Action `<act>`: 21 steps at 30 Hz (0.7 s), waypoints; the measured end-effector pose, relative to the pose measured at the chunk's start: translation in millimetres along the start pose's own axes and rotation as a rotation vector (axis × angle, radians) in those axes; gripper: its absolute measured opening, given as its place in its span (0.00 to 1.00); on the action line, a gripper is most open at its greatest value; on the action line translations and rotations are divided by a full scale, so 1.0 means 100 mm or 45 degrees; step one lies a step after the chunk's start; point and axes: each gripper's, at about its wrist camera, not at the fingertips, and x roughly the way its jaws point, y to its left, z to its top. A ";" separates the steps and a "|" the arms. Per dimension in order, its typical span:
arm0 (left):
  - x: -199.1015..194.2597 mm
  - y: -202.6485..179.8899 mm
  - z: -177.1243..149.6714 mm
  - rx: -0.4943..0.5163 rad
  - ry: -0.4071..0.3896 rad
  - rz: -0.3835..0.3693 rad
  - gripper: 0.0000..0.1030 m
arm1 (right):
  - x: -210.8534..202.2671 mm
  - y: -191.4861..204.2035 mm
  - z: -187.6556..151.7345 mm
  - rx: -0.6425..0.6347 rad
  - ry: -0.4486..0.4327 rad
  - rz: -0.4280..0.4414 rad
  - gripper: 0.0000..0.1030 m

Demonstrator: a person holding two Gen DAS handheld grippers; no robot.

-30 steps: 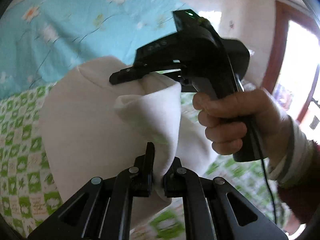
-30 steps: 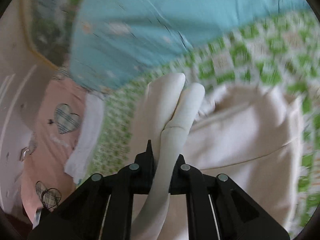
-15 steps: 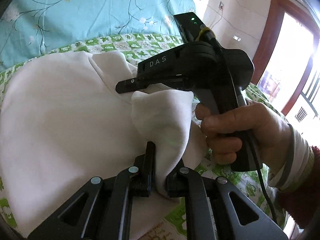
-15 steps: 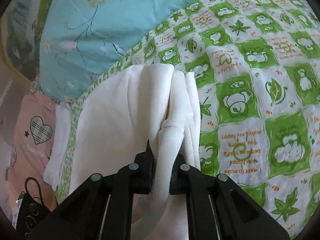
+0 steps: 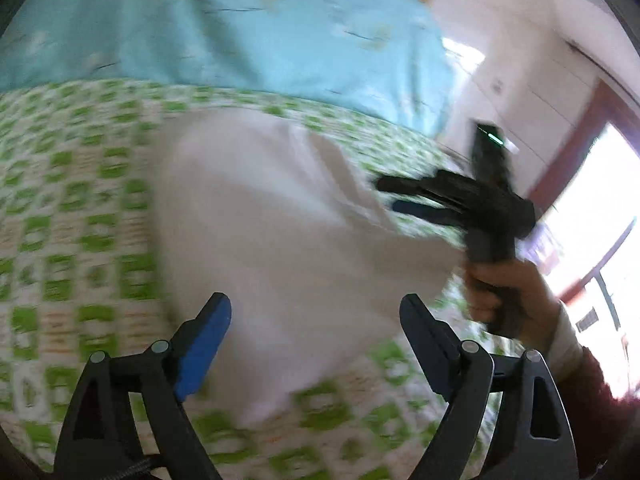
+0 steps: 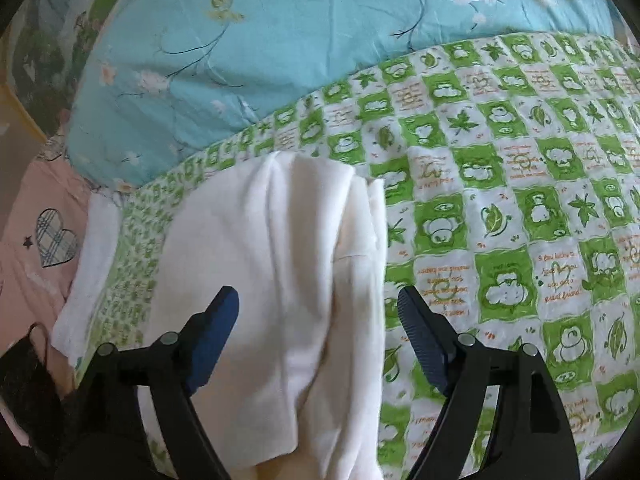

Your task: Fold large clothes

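Black tongs with blue pads and silver screws; the right tongs carry a green light, above a dark red sleeve.

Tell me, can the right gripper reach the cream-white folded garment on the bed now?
Probably yes. The right gripper has just been opening, and the cream-white folded garment lies flat directly under its spread jaws on the green checked bedsheet, with nothing between them.

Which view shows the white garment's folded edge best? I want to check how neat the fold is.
The right wrist view: it is sharp, and the white garment lies in clear layered folds on the green checked bedsheet. The left wrist view shows the garment only as a motion-blurred pale shape, its edges smeared.
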 end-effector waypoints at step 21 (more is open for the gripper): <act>0.98 0.92 0.29 -0.369 0.198 -0.251 0.55 | 0.66 0.04 -0.06 0.017 0.244 0.016 0.40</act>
